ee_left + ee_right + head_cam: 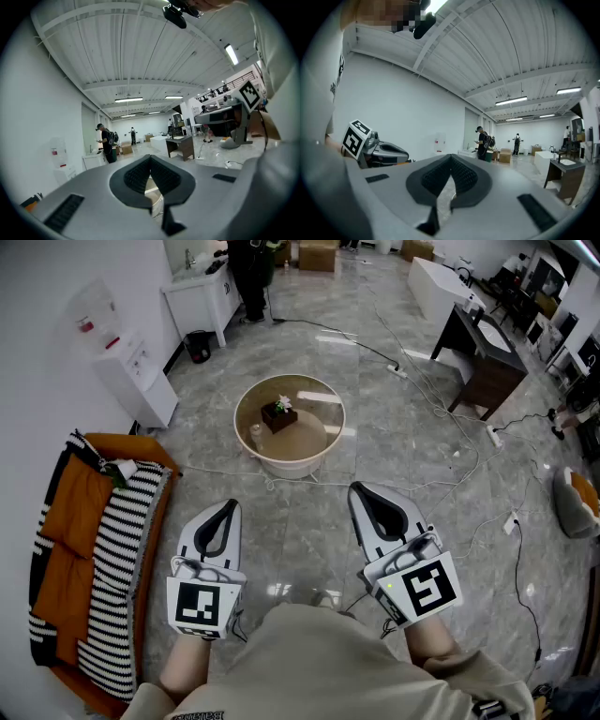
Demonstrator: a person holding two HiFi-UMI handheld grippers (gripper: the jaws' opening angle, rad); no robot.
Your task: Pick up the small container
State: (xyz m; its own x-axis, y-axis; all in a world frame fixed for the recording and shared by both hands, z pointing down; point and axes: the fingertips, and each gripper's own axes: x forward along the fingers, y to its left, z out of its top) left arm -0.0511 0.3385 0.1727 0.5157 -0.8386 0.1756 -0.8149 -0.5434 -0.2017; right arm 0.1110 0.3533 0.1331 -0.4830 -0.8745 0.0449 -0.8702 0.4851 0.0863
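Note:
The small container is a dark box with a white flower on top. It stands on a round glass-topped table a few steps ahead on the grey floor. My left gripper is held low in front of me, shut and empty, and points towards the table. To its right, my right gripper is also shut and empty. Each gripper view is tilted up at the ceiling: the left gripper and the right gripper both have their dark pads meeting at the tip. The container is hidden in both gripper views.
An orange seat with a black-and-white striped throw lies close on my left. A white dispenser stands by the left wall. A dark desk is at the far right, cables trail over the floor, and a person stands far back.

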